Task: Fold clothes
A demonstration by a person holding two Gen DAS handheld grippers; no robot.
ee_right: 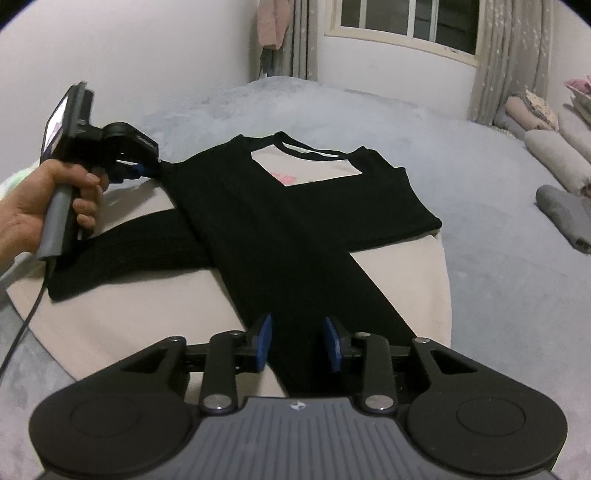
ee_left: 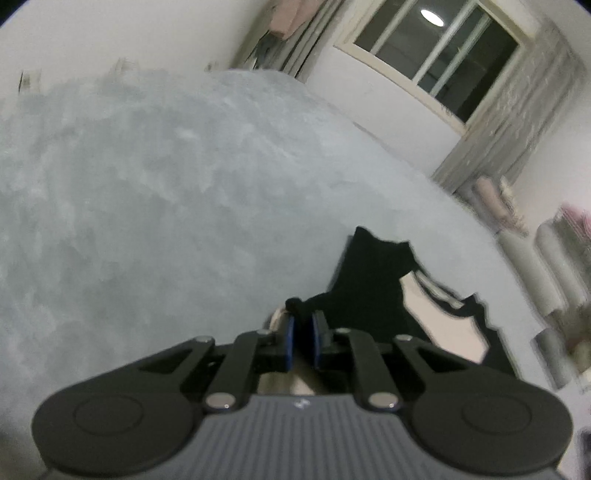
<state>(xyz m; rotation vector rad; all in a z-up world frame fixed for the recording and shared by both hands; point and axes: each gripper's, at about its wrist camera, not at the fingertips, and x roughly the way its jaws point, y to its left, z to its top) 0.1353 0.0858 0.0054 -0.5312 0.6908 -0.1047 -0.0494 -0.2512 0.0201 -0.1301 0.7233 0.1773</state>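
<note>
A shirt with a pale body (ee_right: 147, 314) and black sleeves (ee_right: 258, 221) lies spread on the grey bed (ee_right: 498, 295). Both sleeves are folded across the body and cross each other. My left gripper (ee_left: 303, 332) is shut on a pinch of black fabric at the shirt's (ee_left: 362, 280) shoulder edge; from the right wrist view that same left gripper (ee_right: 147, 170) is at the shirt's left side, held by a hand (ee_right: 33, 206). My right gripper (ee_right: 298, 341) stands open at the near hem. The end of one black sleeve lies between its blue pads (ee_right: 264, 341), which do not squeeze it.
Rolled and folded clothes (ee_right: 554, 155) and a grey folded piece (ee_right: 565, 218) lie along the bed's right side. A window (ee_right: 406, 22) with curtains is behind. Grey blanket (ee_left: 147, 184) stretches wide to the left of the shirt.
</note>
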